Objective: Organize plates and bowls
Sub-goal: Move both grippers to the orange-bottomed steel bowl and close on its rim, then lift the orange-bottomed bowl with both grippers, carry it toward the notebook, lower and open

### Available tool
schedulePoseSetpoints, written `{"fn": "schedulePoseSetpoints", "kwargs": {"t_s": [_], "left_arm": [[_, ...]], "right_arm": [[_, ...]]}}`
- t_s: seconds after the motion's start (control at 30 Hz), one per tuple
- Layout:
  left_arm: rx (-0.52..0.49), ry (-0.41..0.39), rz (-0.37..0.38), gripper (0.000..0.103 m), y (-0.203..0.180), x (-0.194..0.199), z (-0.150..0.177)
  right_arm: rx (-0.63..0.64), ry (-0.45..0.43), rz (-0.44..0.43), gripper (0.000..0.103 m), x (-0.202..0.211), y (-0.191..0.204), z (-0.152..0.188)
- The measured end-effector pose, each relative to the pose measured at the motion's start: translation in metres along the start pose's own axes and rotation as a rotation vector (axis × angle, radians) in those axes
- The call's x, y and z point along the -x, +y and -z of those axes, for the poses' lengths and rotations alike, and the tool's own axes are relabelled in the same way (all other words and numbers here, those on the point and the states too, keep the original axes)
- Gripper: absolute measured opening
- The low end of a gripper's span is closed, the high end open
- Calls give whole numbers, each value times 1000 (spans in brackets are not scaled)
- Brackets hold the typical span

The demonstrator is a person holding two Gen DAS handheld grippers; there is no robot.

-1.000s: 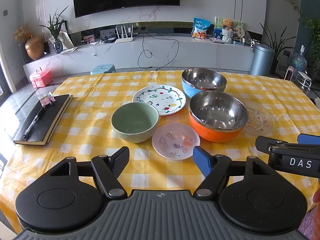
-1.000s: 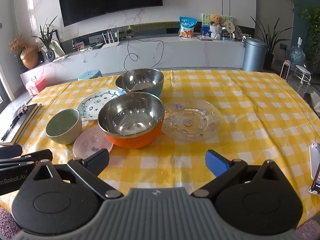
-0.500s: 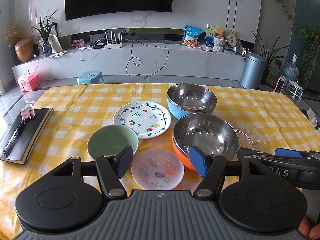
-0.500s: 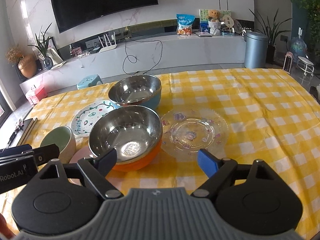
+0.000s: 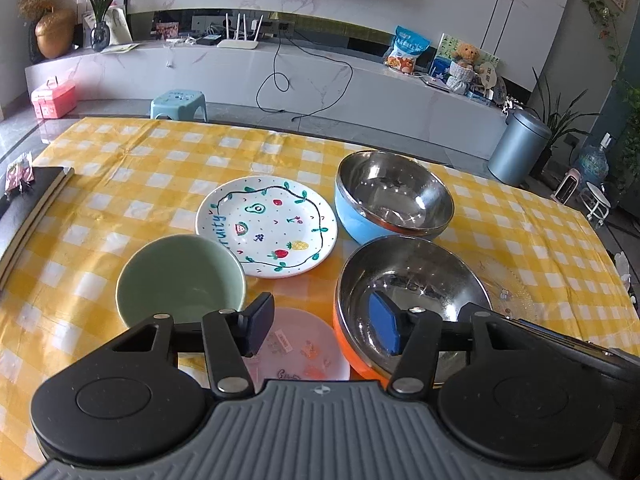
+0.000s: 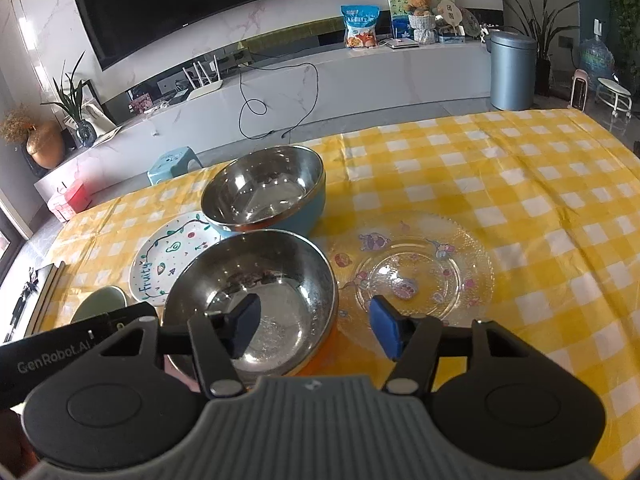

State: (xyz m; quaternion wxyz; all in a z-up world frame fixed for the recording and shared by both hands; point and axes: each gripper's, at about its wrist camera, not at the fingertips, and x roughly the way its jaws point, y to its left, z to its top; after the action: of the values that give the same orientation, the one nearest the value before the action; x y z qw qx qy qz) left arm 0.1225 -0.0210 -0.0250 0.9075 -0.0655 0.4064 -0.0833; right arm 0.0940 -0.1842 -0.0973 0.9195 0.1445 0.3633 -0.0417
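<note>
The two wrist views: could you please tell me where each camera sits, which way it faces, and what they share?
Left wrist view: on the left gripper, looking forward and down over the pink plate, between the green bowl and the orange bowl; its own fingers show, with the right gripper's body at lower right.
Right wrist view: on the right gripper, straddling the orange bowl's near rim beside the glass plate; the left gripper's body shows at lower left.
Shared: the orange bowl, blue bowl, Fruity plate and yellow checked tablecloth. Both grippers' jaws have just been closing.
</note>
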Motion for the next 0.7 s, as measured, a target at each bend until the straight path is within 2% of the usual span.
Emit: {"fn": "schedulePoseSetpoints", "kwargs": {"t_s": [0.3, 0.57, 0.63, 0.7], "left_arm": [[11, 64, 2, 52, -4, -33, -2], [-10, 108, 2, 27, -7, -51, 0], [-18, 108, 14, 17, -9, -52, 1], [-35, 108, 17, 12, -13, -51, 1]], "right_arm": [[-39, 57, -4, 37, -30, -6, 0], [-53, 68, -4, 17, -39, -8, -1], [-59, 65, 3, 11, -40, -10, -2], [-69, 65, 3, 10, -40, -12, -2]]}}
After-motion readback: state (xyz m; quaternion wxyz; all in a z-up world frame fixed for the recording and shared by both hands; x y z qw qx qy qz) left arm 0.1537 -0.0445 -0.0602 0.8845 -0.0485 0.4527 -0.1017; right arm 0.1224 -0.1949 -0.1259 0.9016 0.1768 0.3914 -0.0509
